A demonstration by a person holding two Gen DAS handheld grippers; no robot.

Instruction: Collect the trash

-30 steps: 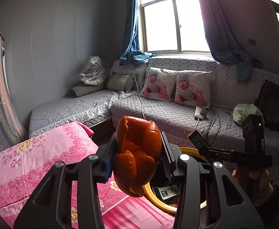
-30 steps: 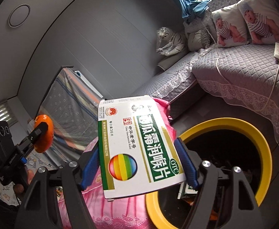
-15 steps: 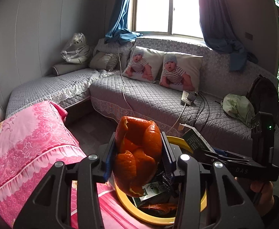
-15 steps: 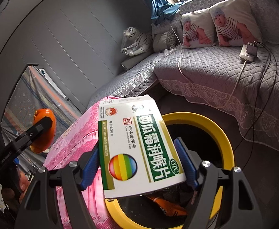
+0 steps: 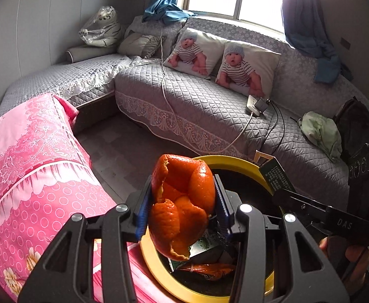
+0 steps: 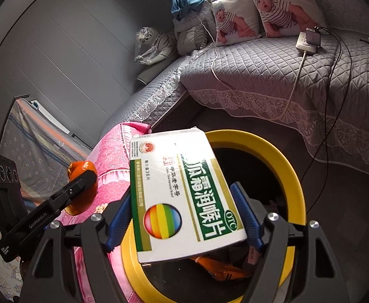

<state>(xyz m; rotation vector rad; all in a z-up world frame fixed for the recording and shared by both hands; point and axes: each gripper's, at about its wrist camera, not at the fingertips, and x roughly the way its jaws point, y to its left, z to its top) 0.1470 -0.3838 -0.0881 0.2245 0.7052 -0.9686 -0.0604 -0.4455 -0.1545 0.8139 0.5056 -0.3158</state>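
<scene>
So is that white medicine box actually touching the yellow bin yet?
Apart. In the right wrist view the medicine box sits clamped in the right gripper, above the bin's dark opening, its edges clear of the rim.

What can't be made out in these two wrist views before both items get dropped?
- Bin contents: both views, mostly covered by the orange peel and medicine box; only an orange wrapper shows.
- Bin's body and base: cut off by the bottom edge.
- Box's small print: right wrist view, too small.
</scene>
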